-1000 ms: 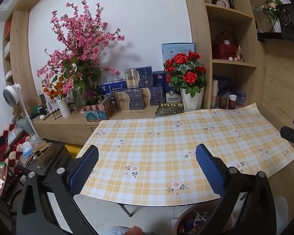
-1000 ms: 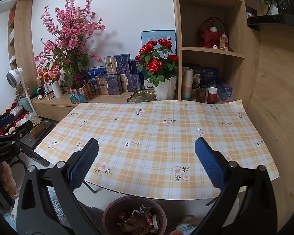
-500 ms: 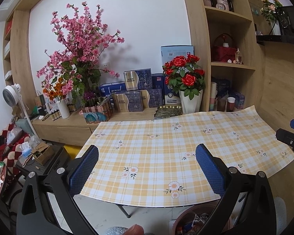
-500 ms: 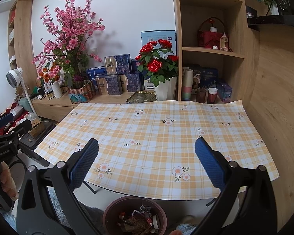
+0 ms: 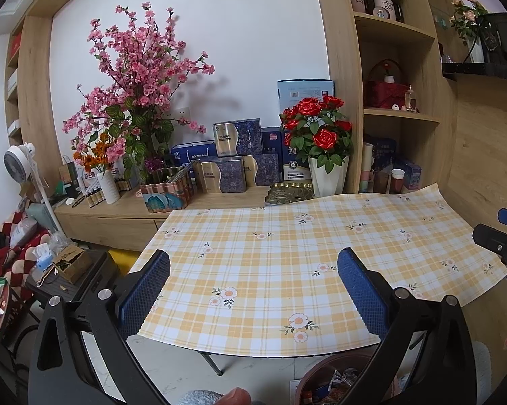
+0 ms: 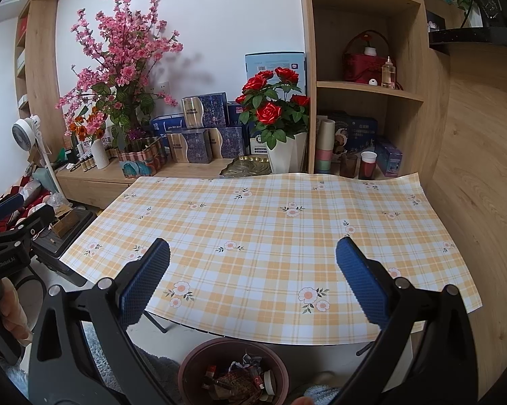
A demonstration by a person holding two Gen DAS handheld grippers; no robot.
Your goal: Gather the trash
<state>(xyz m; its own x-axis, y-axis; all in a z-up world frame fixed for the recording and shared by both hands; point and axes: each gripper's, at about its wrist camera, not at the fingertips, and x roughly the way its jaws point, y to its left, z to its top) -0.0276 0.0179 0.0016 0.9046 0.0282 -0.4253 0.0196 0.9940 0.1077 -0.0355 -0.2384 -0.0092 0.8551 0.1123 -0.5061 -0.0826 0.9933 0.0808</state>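
Checked tablecloth [image 6: 270, 236] lies bare before flower-crowded shelving [image 6: 365, 87]; left gripper [image 5: 253, 290] and right gripper [image 6: 253, 280] gape wide, empty.

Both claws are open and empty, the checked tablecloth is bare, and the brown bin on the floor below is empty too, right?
Not quite: the brown bin is not empty. The right wrist view shows wrappers and scraps inside it. The rest holds: left claw and right claw open and empty, checked tablecloth bare.
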